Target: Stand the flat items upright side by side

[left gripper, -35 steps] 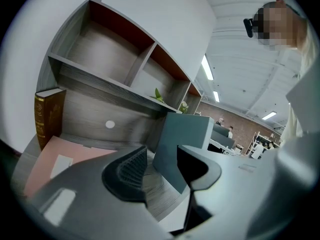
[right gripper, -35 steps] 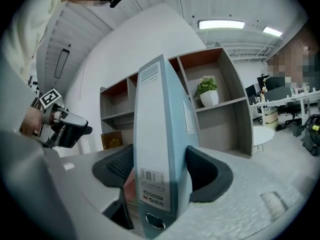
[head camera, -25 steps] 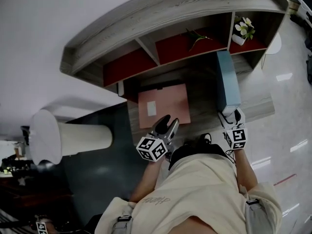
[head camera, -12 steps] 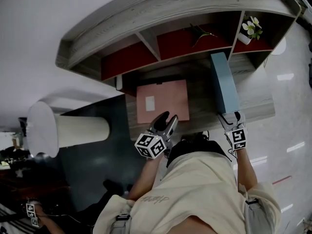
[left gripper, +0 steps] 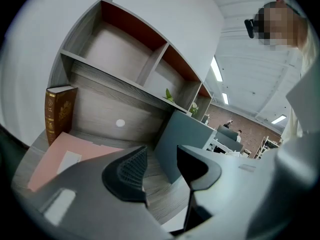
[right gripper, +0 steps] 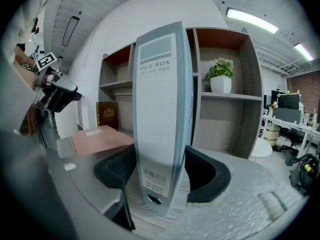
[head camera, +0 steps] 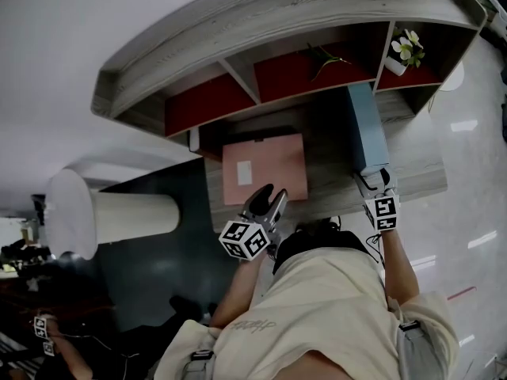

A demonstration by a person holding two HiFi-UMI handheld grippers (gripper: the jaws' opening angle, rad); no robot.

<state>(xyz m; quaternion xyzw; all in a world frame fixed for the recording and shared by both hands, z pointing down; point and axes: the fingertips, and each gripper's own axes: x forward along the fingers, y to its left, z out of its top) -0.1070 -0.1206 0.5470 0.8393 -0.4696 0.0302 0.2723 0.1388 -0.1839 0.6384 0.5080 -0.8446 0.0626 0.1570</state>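
A tall blue-grey file box (head camera: pixel 367 129) stands upright on the wooden desk (head camera: pixel 333 176), right of centre. My right gripper (head camera: pixel 376 182) is shut on the lower end of its spine (right gripper: pixel 162 109), one pad on each side. A pink folder (head camera: pixel 264 167) lies flat to the left of the box. My left gripper (head camera: pixel 268 203) hovers open over the folder's near edge, with nothing between its jaws (left gripper: pixel 161 159). A brown book (left gripper: pixel 59 111) stands upright at the desk's far left against the shelf; it also shows behind the pink folder (right gripper: pixel 102 138) as the brown book (right gripper: pixel 107 115).
A curved shelf unit (head camera: pixel 261 22) with red-backed compartments rises behind the desk. A potted plant (head camera: pixel 402 50) sits in its right compartment and a green sprig (head camera: pixel 325 58) in the middle one. A white cylinder (head camera: pixel 103 220) stands left of the desk. The person's body is at the desk's near edge.
My right gripper has moved slightly toward the shelf with the file box in it. The left gripper and the pink folder have stayed where they were.
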